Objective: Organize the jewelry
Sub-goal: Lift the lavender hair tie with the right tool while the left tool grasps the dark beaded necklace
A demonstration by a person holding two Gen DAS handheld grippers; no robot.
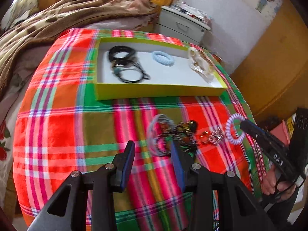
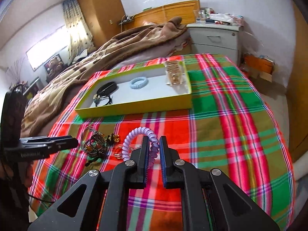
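On the plaid bed cover [image 2: 221, 104], right hand-held gripper [image 2: 154, 144] clamped on lilac coil bracelet [image 2: 138, 132]; left hand-held gripper [image 1: 153, 150] apart, empty; only left view shows person's hand [image 1: 277, 184].

White walls, curtained bright window [image 2: 48, 44], wooden headboard [image 2: 169, 12], brown blanket [image 2: 115, 46], white nightstand [image 2: 215, 36], wooden wardrobe [image 2: 100, 9].

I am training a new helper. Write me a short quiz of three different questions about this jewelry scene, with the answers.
1. True or false: the right gripper grips the purple spiral band.
2. What lies in the middle of the yellow box? A) light blue ring B) red comb C) watch
3. Fill in: the left gripper is ____ and holds nothing.

Key: 1 true; 2 A, the light blue ring; 3 open.
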